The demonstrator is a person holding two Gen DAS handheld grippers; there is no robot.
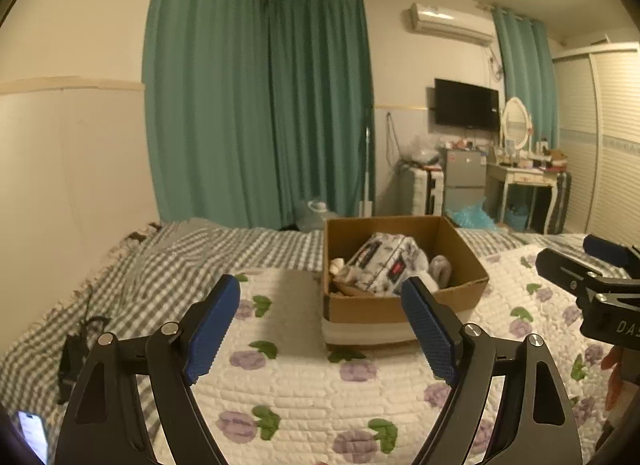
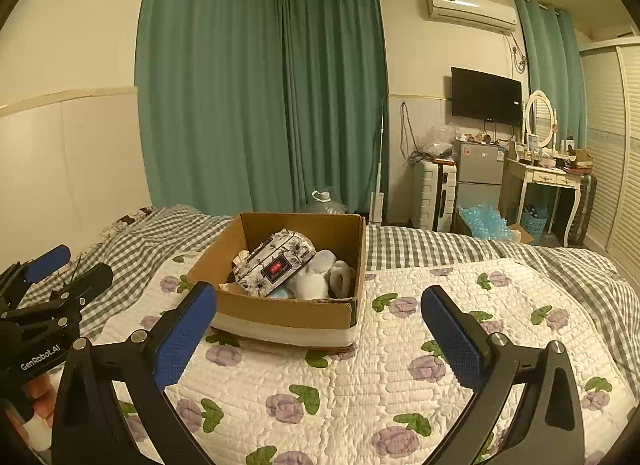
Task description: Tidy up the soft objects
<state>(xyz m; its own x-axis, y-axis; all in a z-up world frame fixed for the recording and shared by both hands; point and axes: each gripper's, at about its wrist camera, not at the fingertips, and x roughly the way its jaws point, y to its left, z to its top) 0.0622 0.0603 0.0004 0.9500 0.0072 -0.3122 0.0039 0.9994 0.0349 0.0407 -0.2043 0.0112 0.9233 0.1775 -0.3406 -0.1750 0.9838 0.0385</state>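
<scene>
both grippers hover over the floral quilt [image 2: 360, 377], left gripper [image 1: 320, 329] and right gripper [image 2: 318, 335] each with jaws wide apart and nothing between them. beyond them a box [image 2: 288, 315] sits on the quilt, holding a floral pouch [image 2: 276, 261] and white soft things [image 2: 320, 277].

The cardboard box [image 2: 280, 311] was brown, holding a floral black-and-white pouch [image 2: 274, 263]. The quilt [image 2: 360, 385] was white with purple flowers and green leaves. Teal curtains [image 2: 256, 85] hung behind a grey checked sheet [image 2: 420, 249]
</scene>
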